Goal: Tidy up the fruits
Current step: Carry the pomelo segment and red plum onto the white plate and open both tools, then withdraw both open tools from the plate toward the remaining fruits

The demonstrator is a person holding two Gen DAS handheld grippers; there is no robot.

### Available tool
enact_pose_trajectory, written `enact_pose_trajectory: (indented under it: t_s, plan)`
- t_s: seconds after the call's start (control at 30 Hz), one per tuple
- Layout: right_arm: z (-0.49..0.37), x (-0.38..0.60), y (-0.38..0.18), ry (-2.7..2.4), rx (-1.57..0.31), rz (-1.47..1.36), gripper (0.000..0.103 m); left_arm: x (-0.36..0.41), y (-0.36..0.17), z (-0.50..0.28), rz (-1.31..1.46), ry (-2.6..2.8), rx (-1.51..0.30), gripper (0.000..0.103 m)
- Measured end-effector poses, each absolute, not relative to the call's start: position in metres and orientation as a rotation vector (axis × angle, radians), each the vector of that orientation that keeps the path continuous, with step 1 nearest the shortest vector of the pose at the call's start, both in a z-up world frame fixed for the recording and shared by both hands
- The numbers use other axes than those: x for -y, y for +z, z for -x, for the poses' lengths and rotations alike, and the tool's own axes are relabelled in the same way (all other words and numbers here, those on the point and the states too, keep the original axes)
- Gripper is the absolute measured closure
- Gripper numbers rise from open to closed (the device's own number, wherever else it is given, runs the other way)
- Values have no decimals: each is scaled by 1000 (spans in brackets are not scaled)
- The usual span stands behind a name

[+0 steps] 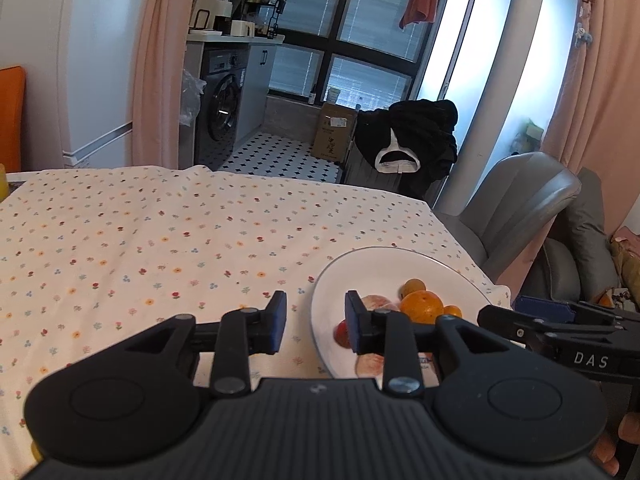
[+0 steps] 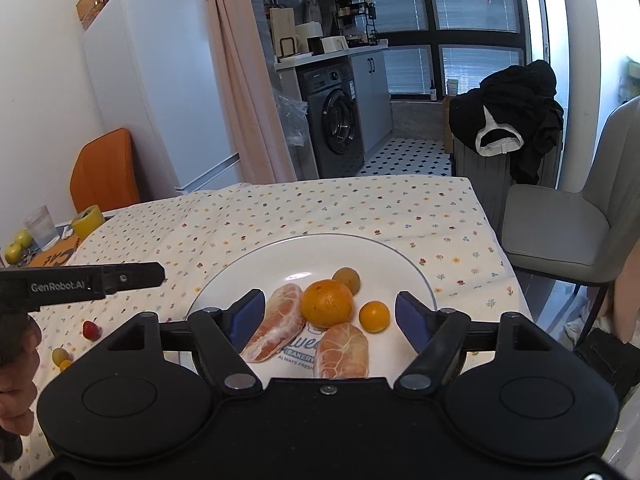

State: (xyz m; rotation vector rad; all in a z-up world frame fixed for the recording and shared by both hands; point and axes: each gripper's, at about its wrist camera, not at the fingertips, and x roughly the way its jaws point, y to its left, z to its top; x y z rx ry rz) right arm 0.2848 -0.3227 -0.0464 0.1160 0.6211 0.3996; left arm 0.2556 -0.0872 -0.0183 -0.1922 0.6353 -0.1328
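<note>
A white fridge [image 2: 160, 80] fills the upper left of the right wrist view, with an orange chair [image 2: 105, 168] below it and a peach curtain [image 2: 240, 72] hanging to its right. Past the curtain, at upper centre, a grey washing machine [image 2: 336, 120] sits under a white counter [image 2: 332, 54] on a black-and-white tiled floor [image 2: 400, 156] — dark windows with blinds [image 2: 460, 20] run behind. At the right edge a grey chair [image 2: 560, 232] stands near black clothing [image 2: 516, 108] draped over a rack, with pale daylight beyond.

left gripper [image 1: 314, 322]: fingers apart, empty | right gripper [image 2: 330, 320]: fingers wide, empty
</note>
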Motion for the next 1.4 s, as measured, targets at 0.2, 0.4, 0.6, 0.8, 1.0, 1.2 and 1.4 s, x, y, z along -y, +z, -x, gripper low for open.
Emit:
enact_pose_trajectory:
  t_s: [0.2,0.4,0.6,0.8,1.0,1.2,1.4]
  plan:
    - [-279,319,-46,425,-625,-124,24,72,-14,-243,190,-93,-627,48]
    - [-273,308,-45,467,-636,-132,17,56,-11,-229,184,-59,-624,30]
    - [-266,292,-42,511,-643,-144,4,38,-9,-214,155,-13,-626,18]
    - [-261,274,-43,554,-653,-157,0,15,-9,-199,162,40,-629,15]
    - [-254,254,-42,599,-658,-145,0,-6,-12,-183,188,84,-630,15]
    - [-246,238,-42,638,-663,-144,0,-21,-14,-167,195,111,-629,15]
    - [-240,223,-43,670,-670,-134,0,-35,-16,-152,208,138,-616,15]
